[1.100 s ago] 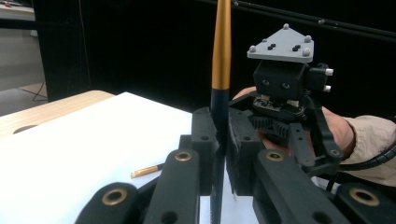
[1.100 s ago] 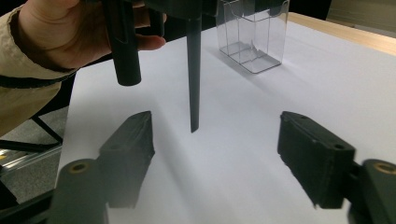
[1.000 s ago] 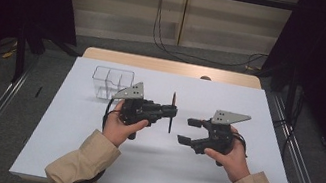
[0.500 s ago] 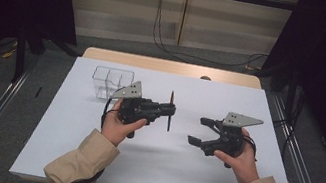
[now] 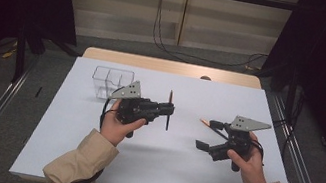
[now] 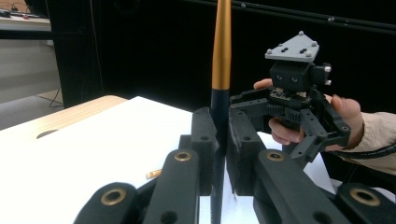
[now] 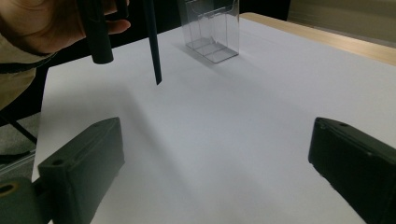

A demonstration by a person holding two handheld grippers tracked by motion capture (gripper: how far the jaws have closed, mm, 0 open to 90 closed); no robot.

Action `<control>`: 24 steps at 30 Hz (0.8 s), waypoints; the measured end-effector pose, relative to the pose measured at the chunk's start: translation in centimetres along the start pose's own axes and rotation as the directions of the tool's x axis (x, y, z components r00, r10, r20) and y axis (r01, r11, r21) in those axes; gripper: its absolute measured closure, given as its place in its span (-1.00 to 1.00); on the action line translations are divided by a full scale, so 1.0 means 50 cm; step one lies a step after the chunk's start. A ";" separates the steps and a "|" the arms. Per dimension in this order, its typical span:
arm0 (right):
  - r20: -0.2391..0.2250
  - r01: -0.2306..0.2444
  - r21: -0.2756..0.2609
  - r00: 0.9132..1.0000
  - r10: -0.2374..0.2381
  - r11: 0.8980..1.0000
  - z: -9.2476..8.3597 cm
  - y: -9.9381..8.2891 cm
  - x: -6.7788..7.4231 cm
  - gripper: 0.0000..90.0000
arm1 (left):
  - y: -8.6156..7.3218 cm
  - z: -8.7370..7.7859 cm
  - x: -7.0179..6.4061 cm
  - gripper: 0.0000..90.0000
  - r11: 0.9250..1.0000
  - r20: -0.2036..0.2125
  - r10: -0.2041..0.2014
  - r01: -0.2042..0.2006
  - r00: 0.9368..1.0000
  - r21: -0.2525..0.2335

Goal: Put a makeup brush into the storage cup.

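Pen clamped in your left gripper, right gripper spread and empty

Your left gripper (image 5: 164,110) holds the pen (image 5: 168,109) upright above the white table (image 5: 137,168), jaws pinched on its dark lower barrel with the orange end on top. Your right gripper (image 5: 208,136) has just been opening and now stands wide with nothing between its jaws. A small orange piece (image 5: 205,123) lies on the table just beside it. The handover looks finished; next, probably carry the pen left to the clear box (image 5: 111,82) and lower it in, tip first.

Bare white table (image 5: 153,166) is left between both grippers; far-left corner is blocked by clear compartment box (image 5: 111,82).
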State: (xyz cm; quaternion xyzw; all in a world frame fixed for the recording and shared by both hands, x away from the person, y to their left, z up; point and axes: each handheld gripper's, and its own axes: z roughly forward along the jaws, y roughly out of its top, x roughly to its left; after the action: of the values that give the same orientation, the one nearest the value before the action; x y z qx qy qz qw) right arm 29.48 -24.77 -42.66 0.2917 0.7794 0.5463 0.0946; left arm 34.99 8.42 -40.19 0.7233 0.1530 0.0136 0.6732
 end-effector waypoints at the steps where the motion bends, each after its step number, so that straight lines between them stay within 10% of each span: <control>1: -0.003 0.003 0.002 1.000 -0.003 1.000 -0.002 -0.001 0.000 -0.97 | 0.000 -0.001 0.000 0.84 1.000 -0.002 0.002 -0.002 1.000 0.002; 24: 0.032 0.014 -0.010 0.999 -0.013 1.000 -0.036 -0.021 -0.010 -0.98 | -0.004 -0.013 0.001 0.84 1.000 -0.023 0.016 -0.016 1.000 0.016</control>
State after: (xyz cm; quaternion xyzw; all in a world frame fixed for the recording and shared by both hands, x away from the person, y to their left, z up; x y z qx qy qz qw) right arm 28.67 -26.72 -43.02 0.2945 0.7771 0.5448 0.1121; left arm 34.85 9.09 -40.32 0.7296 0.1549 0.0261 0.6656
